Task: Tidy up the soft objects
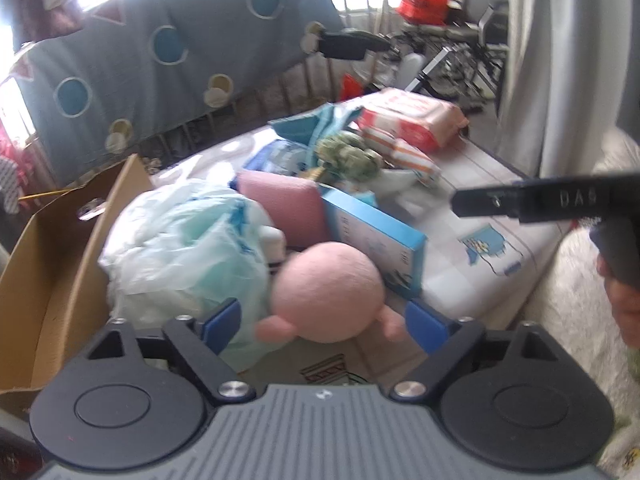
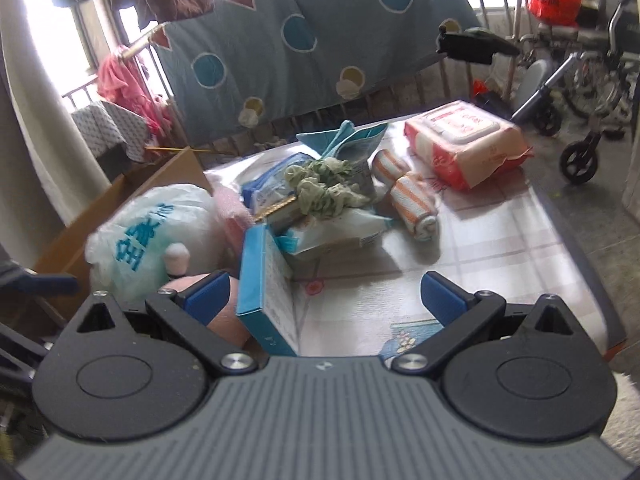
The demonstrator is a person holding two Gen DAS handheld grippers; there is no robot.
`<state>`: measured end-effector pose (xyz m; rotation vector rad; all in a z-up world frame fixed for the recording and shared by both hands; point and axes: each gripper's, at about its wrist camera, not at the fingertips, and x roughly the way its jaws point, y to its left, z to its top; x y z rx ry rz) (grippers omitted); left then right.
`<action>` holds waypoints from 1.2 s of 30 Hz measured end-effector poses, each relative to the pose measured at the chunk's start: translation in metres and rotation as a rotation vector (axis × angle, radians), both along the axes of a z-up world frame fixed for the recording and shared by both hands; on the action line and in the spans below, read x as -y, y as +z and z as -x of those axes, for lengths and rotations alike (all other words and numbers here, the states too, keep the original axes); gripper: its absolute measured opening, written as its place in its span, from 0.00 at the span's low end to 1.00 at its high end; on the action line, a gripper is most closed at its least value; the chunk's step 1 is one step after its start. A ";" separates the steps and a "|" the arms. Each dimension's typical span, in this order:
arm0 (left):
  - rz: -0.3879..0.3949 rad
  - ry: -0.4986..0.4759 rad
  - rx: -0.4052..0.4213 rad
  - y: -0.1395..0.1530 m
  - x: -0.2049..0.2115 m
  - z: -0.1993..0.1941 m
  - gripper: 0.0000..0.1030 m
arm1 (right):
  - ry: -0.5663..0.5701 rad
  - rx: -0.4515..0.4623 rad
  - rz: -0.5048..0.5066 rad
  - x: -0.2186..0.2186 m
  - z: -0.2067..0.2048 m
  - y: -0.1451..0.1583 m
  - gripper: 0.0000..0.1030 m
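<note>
Landmark: blue box [image 2: 266,292], standing on edge on the table [image 2: 500,236] beside the cardboard carton [image 1: 52,280].

- Left gripper [image 1: 324,322]: fingers spread wide, the pink plush [image 1: 326,290] between them. Whether the pads touch the plush cannot be told; that view is blurred. The plush sits just left of the box, at the near end of the carton.
- Right gripper [image 2: 324,296]: fingers spread, holding nothing. Its left finger lies across the plush [image 2: 224,316]; the box's near corner falls between the fingers.
- Plastic bag [image 1: 184,248]: pale, with blue print, left of the box, filling the carton next to the plush. The carton's flap stands up further left.
- Pink pad [image 1: 284,208]: behind the box, upright.
- Pile behind the box: green ruffled cloth [image 2: 324,188] on top of flat packets, teal fabric [image 2: 340,136] at the back.
- Two orange-striped rolls [image 2: 412,200]: right of the pile, on the tablecloth, close to each other.
- Wipes pack [image 2: 464,140]: far right of the box, near the table's back edge.
- Open room: bare tablecloth right of the box, from the rolls forward to the near edge and out to the right edge, which drops to the floor.
- Behind the table: railing hung with a dotted quilt [image 2: 312,36].
</note>
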<state>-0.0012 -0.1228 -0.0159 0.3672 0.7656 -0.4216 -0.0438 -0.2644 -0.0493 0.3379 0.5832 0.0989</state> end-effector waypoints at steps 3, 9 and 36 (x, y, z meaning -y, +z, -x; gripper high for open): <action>-0.021 -0.012 -0.039 -0.013 0.007 0.000 0.68 | 0.067 -0.015 -0.111 0.004 -0.001 -0.006 0.87; -0.023 0.060 -0.090 -0.026 -0.014 -0.002 0.67 | 0.259 -0.015 -0.139 -0.035 -0.010 0.006 0.77; 0.154 0.112 -0.117 -0.025 -0.066 0.001 0.72 | 0.483 -0.145 -0.101 -0.082 -0.051 0.008 0.78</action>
